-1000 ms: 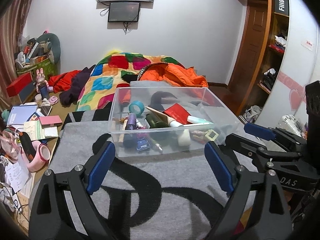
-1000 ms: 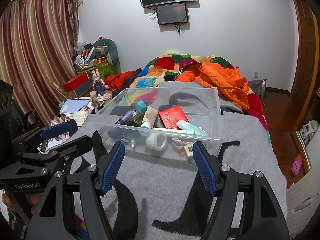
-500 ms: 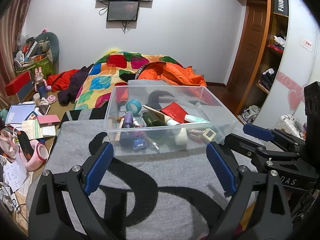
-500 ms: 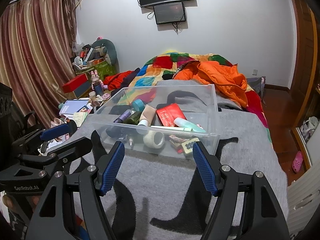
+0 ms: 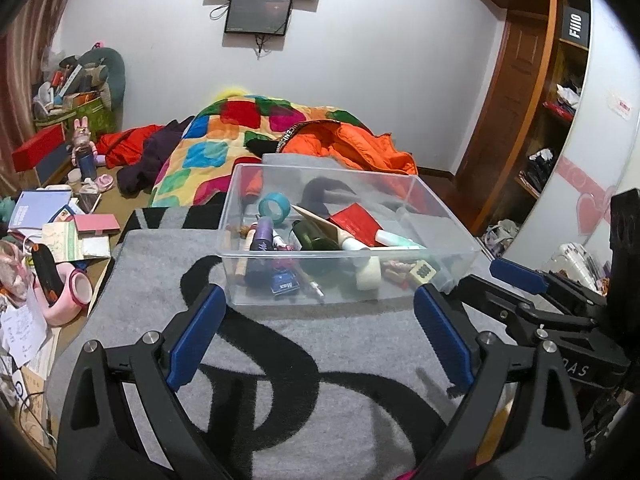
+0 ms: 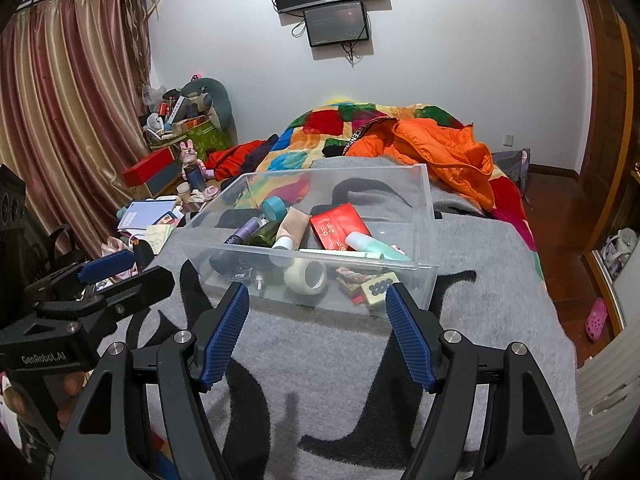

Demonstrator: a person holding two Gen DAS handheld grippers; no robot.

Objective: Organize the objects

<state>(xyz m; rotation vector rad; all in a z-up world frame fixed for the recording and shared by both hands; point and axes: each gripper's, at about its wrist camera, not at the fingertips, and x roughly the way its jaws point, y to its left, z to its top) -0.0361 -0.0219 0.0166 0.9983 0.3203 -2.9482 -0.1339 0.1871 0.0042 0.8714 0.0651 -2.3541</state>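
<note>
A clear plastic bin point(image 5: 436, 204) point(image 6: 424, 216) sits on a grey blanket with black lettering point(image 5: 320, 352) point(image 6: 328, 352). Inside lie several small items: a teal tape roll point(image 5: 274, 208), a purple bottle point(image 5: 262, 236), a dark green bottle point(image 5: 310, 236), a red packet point(image 6: 338, 226), a mint tube point(image 6: 372, 246) and a white tape roll point(image 6: 306, 276). My left gripper point(image 5: 320, 324) hovers open just short of the bin's near wall, nothing between its blue pads. My right gripper point(image 6: 318, 326) is also open and empty, close to the bin's near wall. Each gripper shows at the other view's edge.
A colourful quilt point(image 5: 240, 132) and an orange jacket point(image 6: 444, 148) lie behind the bin. Books, papers and a pink tape roll point(image 5: 76, 292) clutter the floor on the left. A wooden shelf unit point(image 5: 552, 80) stands on the right, curtains point(image 6: 60, 120) on the left.
The left wrist view has rolled slightly, so the bin now sits a little lower and closer in it. Both grippers stay open and in place.
</note>
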